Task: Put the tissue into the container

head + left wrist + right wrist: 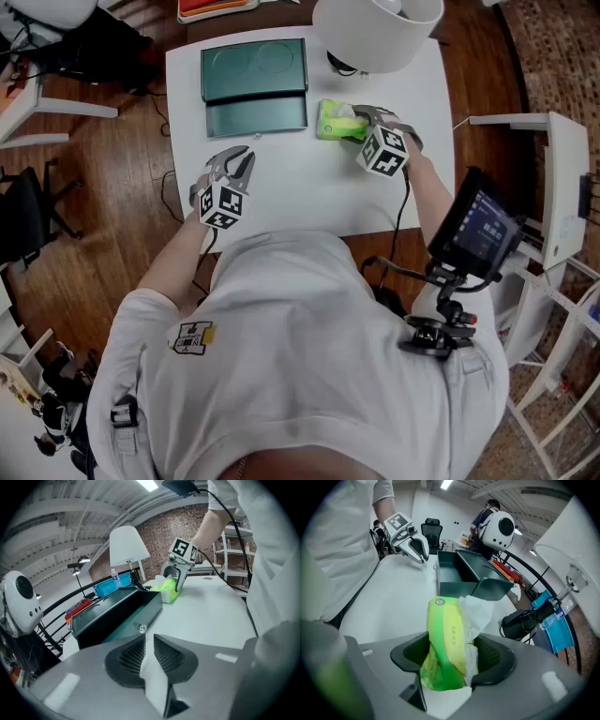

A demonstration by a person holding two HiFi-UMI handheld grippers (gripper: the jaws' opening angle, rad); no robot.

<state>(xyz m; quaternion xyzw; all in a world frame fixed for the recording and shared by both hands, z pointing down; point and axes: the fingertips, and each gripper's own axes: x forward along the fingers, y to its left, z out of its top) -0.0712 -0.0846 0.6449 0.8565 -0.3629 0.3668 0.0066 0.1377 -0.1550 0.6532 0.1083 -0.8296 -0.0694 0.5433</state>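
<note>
A green tissue pack (336,123) with white tissue poking out lies on the white table (309,187), just right of the open dark green container (253,84). My right gripper (359,119) is shut on the pack; in the right gripper view the pack (445,639) is pinched between the pads (487,656), and the container (464,573) lies beyond. My left gripper (244,156) hovers over the table's left side, short of the container's front, shut with nothing in it. The left gripper view shows its jaws (149,641) together, the container (117,616) ahead and the pack (169,591) further off.
A white lamp shade (375,33) stands at the table's far edge, with a black cable (342,66) beside it. A screen on a mount (473,230) and a white shelf (553,187) stand to the right. Wooden floor and a chair (28,216) lie to the left.
</note>
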